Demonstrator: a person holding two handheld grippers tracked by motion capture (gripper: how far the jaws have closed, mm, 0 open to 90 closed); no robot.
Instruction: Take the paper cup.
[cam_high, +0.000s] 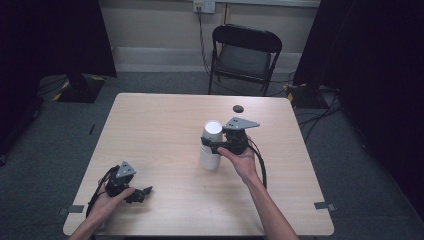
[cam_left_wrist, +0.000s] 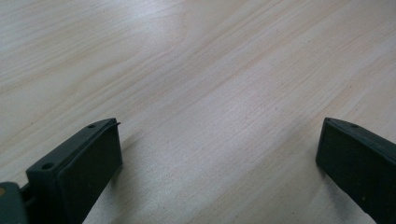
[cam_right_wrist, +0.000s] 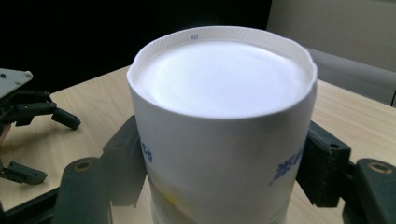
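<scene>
Item: white paper cup (cam_right_wrist: 219, 126), inverted on table (cam_high: 165, 125); right tool (cam_high: 212, 144) clamping its wall — squeezing gently, avoiding crushing. Left tool (cam_high: 142, 192) resting, jaws apart.

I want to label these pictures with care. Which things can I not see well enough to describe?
- Blue print on the white cup, right gripper view: the right gripper jaws cover most of it.
- Cup's base, right gripper view: cut off by the bottom edge.
- Small dark round thing on the table, high view: too small to identify.
- Left gripper body, left gripper view: cut off by the edges.
</scene>
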